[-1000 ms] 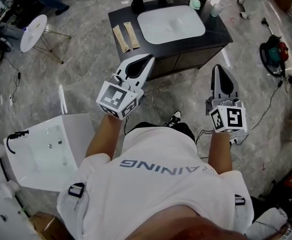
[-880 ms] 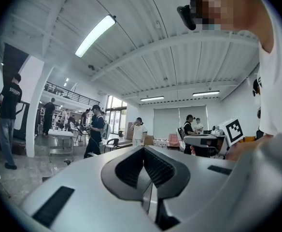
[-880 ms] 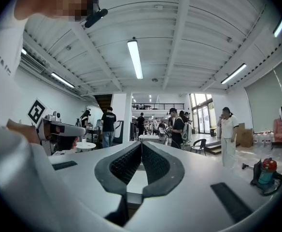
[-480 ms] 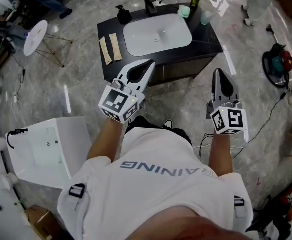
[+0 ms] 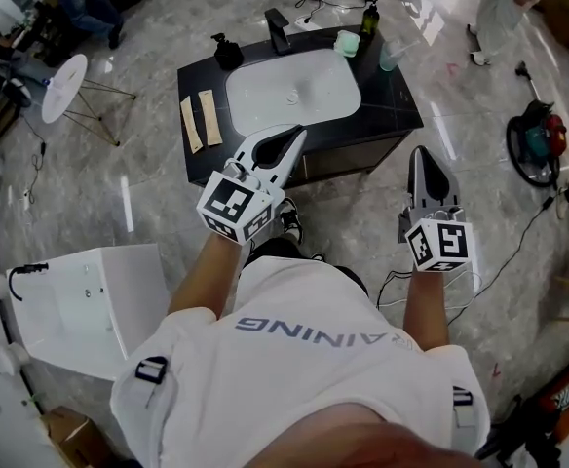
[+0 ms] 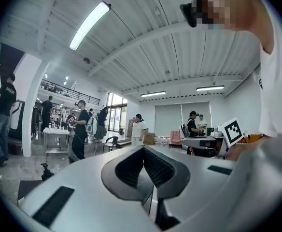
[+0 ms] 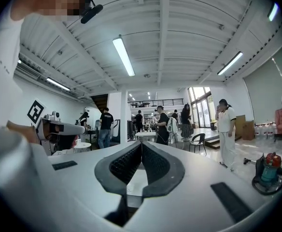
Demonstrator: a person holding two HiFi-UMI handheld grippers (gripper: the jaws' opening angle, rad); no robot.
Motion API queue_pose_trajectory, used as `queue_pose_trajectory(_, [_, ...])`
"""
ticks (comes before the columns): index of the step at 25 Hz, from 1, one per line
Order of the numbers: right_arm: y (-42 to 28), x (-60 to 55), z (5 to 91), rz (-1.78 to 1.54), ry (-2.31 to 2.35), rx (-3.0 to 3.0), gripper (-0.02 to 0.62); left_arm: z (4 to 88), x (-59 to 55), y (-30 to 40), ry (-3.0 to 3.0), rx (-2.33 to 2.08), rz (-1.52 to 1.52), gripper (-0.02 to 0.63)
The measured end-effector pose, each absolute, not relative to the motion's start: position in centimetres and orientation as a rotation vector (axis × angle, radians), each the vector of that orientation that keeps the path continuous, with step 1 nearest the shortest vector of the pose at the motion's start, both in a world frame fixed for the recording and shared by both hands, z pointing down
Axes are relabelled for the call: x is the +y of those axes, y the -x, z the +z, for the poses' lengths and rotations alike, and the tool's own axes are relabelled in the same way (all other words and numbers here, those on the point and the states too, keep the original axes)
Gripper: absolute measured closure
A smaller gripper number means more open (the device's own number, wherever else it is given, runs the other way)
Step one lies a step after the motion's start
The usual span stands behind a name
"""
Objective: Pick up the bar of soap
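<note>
A black vanity counter (image 5: 398, 103) with a white basin (image 5: 292, 91) stands ahead of me in the head view. On it are two tan bars (image 5: 199, 121) at the left, a black pump bottle (image 5: 228, 52), a pale green item (image 5: 347, 43) and a dark bottle (image 5: 369, 16). Which of these is the soap I cannot tell. My left gripper (image 5: 294, 135) is shut and empty, its tip over the counter's front edge. My right gripper (image 5: 421, 152) is also shut and empty, held above the floor short of the counter. Both gripper views look up into the hall, jaws pressed together on the left gripper (image 6: 143, 149) and the right gripper (image 7: 141, 144).
A white washbasin unit (image 5: 80, 300) lies at my lower left, and a round white table (image 5: 62, 86) stands beyond it. A red and teal machine (image 5: 533, 135) with a cable sits on the floor at the right. Several people stand about the hall (image 7: 226, 124).
The vanity has slid left and nearer in the head view as I walk toward it. Both grippers stay shut and keep their places in front of me.
</note>
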State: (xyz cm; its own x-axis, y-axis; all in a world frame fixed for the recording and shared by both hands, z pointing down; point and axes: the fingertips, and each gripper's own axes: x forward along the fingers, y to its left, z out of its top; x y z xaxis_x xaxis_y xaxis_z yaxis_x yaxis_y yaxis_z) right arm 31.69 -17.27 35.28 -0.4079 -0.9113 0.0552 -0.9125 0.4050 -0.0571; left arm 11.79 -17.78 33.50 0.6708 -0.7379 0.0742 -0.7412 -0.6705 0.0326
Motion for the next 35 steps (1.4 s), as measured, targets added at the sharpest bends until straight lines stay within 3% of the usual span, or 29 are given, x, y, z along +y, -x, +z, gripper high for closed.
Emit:
queue_pose_trajectory(9, [-30.5,-24.8,35.0,0.110,-1.715,-2.579,0.581,33.8,-25.4,-10.4,-2.816,-1.221,0.059,0.597])
queue_pose_trajectory(26, [-20.1,-39.8,36.9,0.118,-1.630,-2.510,0.581,36.1,-39.9,0.8,-2.748,-1.269,0.040,0.597])
queue_pose_trajectory(35, [-20.2,-47.3,40.8,0.087,-1.565,-2.404,0.580,38.2,-42.9,2.0,-2.676,-1.332,0.066,0.597])
